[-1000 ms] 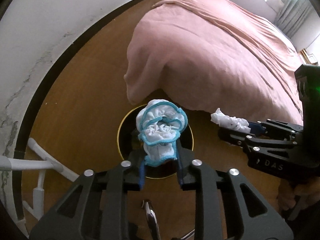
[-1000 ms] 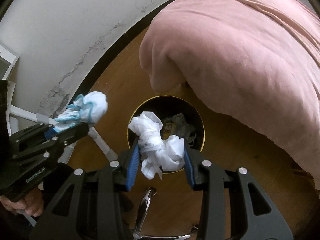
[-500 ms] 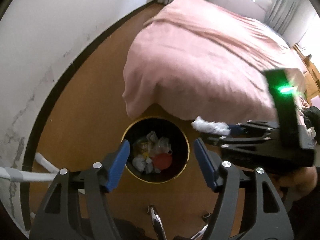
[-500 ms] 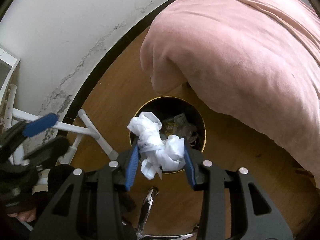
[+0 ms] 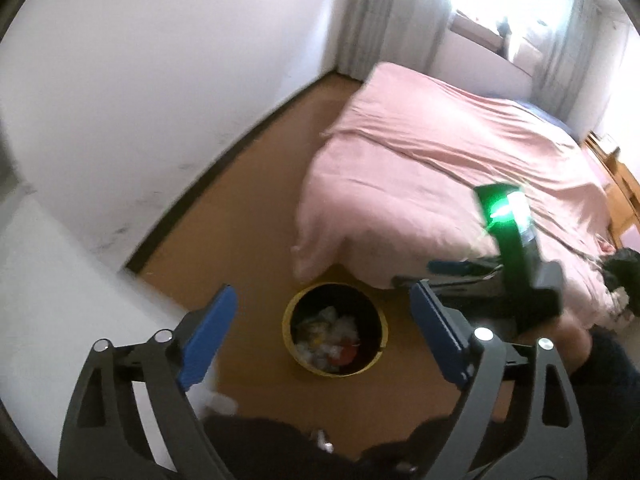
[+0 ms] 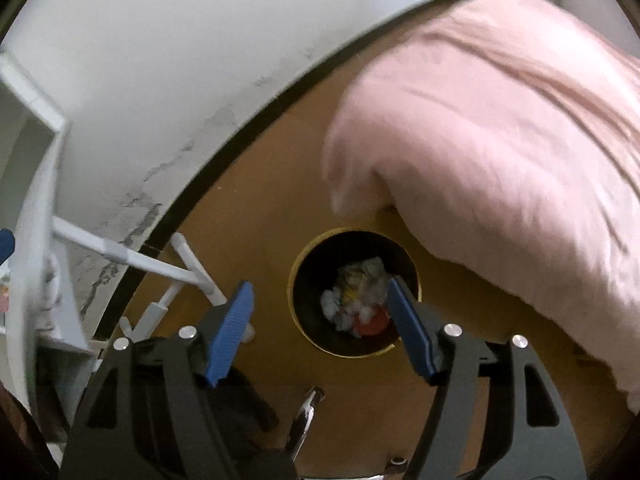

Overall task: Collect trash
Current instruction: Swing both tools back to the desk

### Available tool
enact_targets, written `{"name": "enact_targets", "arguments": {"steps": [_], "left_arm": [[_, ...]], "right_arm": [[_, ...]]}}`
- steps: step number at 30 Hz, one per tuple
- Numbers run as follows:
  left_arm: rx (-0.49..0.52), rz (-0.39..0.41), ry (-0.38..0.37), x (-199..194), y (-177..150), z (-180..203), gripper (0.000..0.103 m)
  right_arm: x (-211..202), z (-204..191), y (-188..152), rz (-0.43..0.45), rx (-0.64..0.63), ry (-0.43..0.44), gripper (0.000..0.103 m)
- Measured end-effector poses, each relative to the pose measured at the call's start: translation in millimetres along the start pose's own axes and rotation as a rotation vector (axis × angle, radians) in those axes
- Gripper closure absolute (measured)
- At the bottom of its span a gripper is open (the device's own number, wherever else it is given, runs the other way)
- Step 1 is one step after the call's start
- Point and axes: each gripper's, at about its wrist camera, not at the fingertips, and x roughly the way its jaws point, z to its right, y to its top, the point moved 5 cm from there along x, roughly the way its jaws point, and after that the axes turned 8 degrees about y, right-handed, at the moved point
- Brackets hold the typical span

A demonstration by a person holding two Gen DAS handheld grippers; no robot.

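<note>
A round black bin with a yellow rim [image 5: 335, 330] [image 6: 354, 292] stands on the wooden floor by the bed's corner. Inside lie crumpled white tissues [image 6: 356, 292] [image 5: 328, 330] and a red piece [image 6: 372, 322]. My left gripper [image 5: 324, 326] hangs high above the bin, its jaws opening wide, nothing between them. My right gripper [image 6: 322, 322] is also above the bin, its jaws opening and empty. In the left wrist view the right gripper [image 5: 452, 274] shows at the right, with a green light, held by a hand [image 5: 568, 334].
A bed with a pink cover [image 5: 440, 184] [image 6: 500, 140] fills the right side. A white wall with a dark skirting [image 5: 160, 100] runs along the left. White furniture with thin legs [image 6: 168, 272] stands at the left near the bin. Curtains and a bright window [image 5: 500, 4] lie far back.
Both grippers let go: the blue-edged wad left the left jaws first, then the white tissue left the right jaws. Both hands rose, so the bin looks smaller.
</note>
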Motion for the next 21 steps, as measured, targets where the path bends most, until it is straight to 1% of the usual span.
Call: {"name": "enact_targets", "arguments": {"steps": [1, 2, 4, 6, 7, 9, 10, 11, 13, 16, 17, 18, 19, 21], "left_arm": [[-0.008, 0.008, 0.021, -11.6, -3.4, -14.5, 0.014], [-0.024, 0.017, 0.053, -25.4, -8.8, -34.3, 0.013], [-0.068, 0.032, 0.124, -50.1, -22.1, -75.4, 0.013], [-0.13, 0.048, 0.222, -78.4, -41.4, -127.8, 0.012], [-0.155, 0.05, 0.264, -88.7, -49.4, -148.3, 0.012], [-0.232, 0.049, 0.369, -114.0, -74.1, -203.7, 0.012], [-0.266, 0.044, 0.407, -122.6, -84.4, -224.1, 0.012], [-0.317, 0.034, 0.457, -133.9, -98.5, -250.8, 0.012], [-0.434, 0.017, 0.536, -158.3, -128.4, -301.0, 0.012], [-0.56, 0.023, 0.603, -186.9, -161.5, -346.8, 0.012], [-0.607, 0.019, 0.637, -198.0, -176.2, -364.0, 0.012], [-0.63, 0.017, 0.654, -206.9, -186.8, -374.2, 0.012], [-0.653, 0.012, 0.67, -211.9, -195.0, -382.6, 0.012], [-0.7, 0.0, 0.688, -220.4, -211.4, -399.7, 0.012]], "right_arm": [[-9.3, -23.4, 4.0, 0.02, -0.049, 0.009, 0.035], [-13.8, -38.2, 7.4, 0.031, -0.08, 0.016, 0.035], [-22.2, -84.4, 14.7, 0.057, -0.161, 0.053, 0.035], [-23.4, -125.9, 18.4, 0.063, -0.224, 0.102, 0.034], [-21.7, -152.7, 20.0, 0.062, -0.268, 0.133, 0.034], [-14.5, -210.2, 21.6, 0.047, -0.366, 0.199, 0.034], [-9.0, -239.1, 22.6, 0.033, -0.418, 0.234, 0.034], [-1.1, -273.3, 20.5, 0.017, -0.474, 0.269, 0.034], [13.8, -329.2, 13.6, -0.014, -0.564, 0.315, 0.034], [41.5, -424.7, -7.7, -0.097, -0.718, 0.395, 0.034], [48.1, -445.2, -13.2, -0.111, -0.748, 0.405, 0.034], [55.5, -466.0, -18.8, -0.125, -0.778, 0.414, 0.034], [67.8, -495.7, -26.9, -0.152, -0.821, 0.433, 0.034], [85.7, -528.0, -34.2, -0.175, -0.86, 0.439, 0.034]]}}
